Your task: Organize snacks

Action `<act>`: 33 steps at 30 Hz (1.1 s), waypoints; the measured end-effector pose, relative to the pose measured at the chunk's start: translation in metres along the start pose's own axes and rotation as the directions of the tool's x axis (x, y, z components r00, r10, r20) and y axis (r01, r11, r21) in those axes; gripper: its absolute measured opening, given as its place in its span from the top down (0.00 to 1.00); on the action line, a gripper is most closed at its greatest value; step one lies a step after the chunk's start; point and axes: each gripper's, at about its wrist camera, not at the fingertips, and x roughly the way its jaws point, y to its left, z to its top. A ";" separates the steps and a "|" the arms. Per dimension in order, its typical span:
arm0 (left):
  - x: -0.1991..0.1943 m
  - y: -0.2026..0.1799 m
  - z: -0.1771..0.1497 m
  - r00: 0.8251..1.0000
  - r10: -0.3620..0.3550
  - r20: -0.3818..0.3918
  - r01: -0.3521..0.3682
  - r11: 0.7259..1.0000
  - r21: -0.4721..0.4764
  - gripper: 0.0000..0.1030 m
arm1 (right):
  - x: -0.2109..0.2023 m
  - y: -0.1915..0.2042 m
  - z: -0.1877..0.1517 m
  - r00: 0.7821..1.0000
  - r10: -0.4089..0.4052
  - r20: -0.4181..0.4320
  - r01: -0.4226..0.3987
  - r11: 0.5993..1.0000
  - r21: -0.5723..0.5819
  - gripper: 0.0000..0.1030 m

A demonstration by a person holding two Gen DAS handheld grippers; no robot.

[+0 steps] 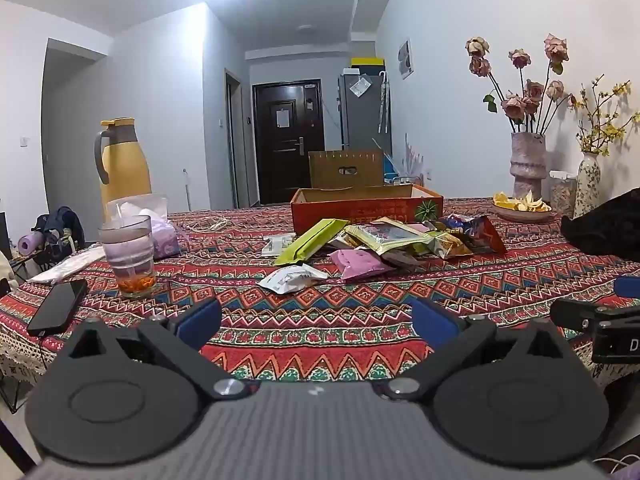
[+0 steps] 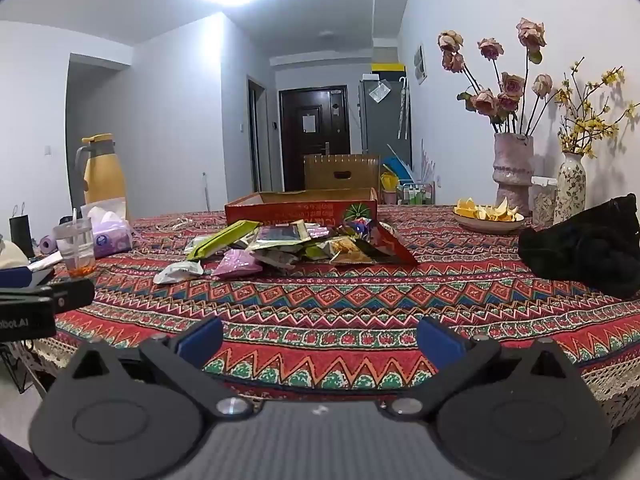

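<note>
A pile of snack packets (image 1: 384,240) lies mid-table in front of an open red cardboard box (image 1: 366,208); the pile (image 2: 304,246) and the box (image 2: 300,210) also show in the right wrist view. It includes a green packet (image 1: 310,240), a pink one (image 1: 362,264), a white one (image 1: 292,278) and a red one (image 1: 480,234). My left gripper (image 1: 318,318) is open and empty near the table's front edge. My right gripper (image 2: 320,338) is open and empty beside it, to the right.
On the patterned tablecloth (image 1: 320,332): a glass of tea (image 1: 128,256), a phone (image 1: 58,306), a tissue pack (image 1: 156,224), a yellow jug (image 1: 122,160) at left. A bowl of peels (image 2: 488,214), two vases (image 2: 514,168) and a black bag (image 2: 584,246) at right.
</note>
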 end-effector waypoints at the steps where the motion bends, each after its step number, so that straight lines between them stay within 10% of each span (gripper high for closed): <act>1: -0.001 0.001 0.000 1.000 -0.004 0.010 0.004 1.000 -0.010 0.00 | -0.001 -0.001 0.001 1.000 0.000 0.001 0.000 1.000 0.000 0.00; 33: 0.003 0.002 -0.002 1.000 -0.006 0.004 0.006 1.000 -0.003 0.00 | 0.005 0.001 0.002 1.000 0.006 -0.020 -0.006 1.000 -0.005 0.00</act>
